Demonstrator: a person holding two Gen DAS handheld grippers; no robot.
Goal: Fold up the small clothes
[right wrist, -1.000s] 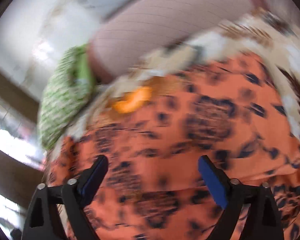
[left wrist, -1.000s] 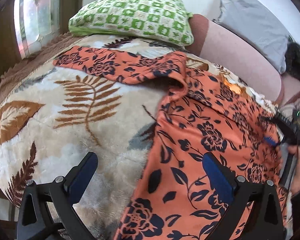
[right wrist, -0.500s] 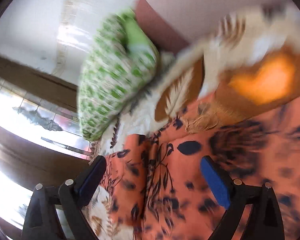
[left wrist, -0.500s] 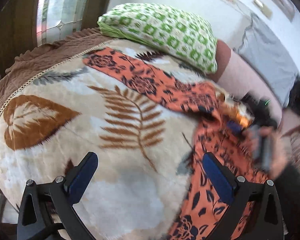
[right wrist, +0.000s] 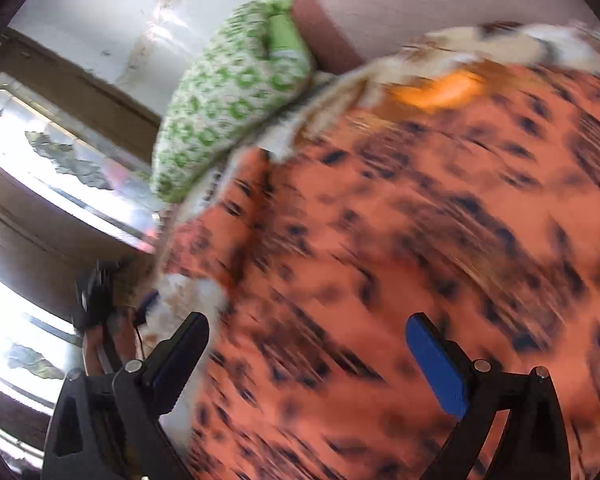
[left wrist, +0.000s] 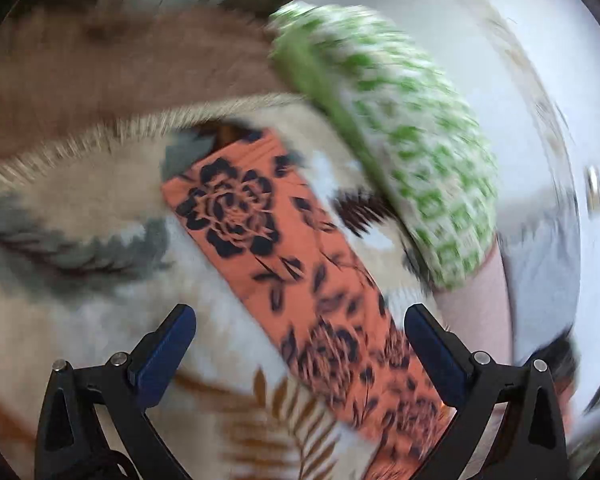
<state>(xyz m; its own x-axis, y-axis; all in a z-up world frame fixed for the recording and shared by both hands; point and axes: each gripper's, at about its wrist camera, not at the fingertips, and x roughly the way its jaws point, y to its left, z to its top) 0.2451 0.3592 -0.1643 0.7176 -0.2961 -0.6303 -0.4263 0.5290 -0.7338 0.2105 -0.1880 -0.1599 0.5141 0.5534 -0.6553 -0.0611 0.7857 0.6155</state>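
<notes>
orange flowered garment point(left wrist: 300, 280) lies spread on a leaf-print blanket point(left wrist: 80, 264), one long sleeve reaching toward a green checked pillow point(left wrist: 400, 152).

left gripper point(left wrist: 300, 336) hangs with jaws apart and empty over the sleeve; right gripper point(right wrist: 306, 348) is likewise spread wide above the body of the cloth, gripping nothing. both views are smeared. a likely slip: a jaw closing low could pinch the plush blanket along with the thin fabric and drag both, or catch only one layer, so the sleeve folds crooked or bunches near the pillow.
</notes>
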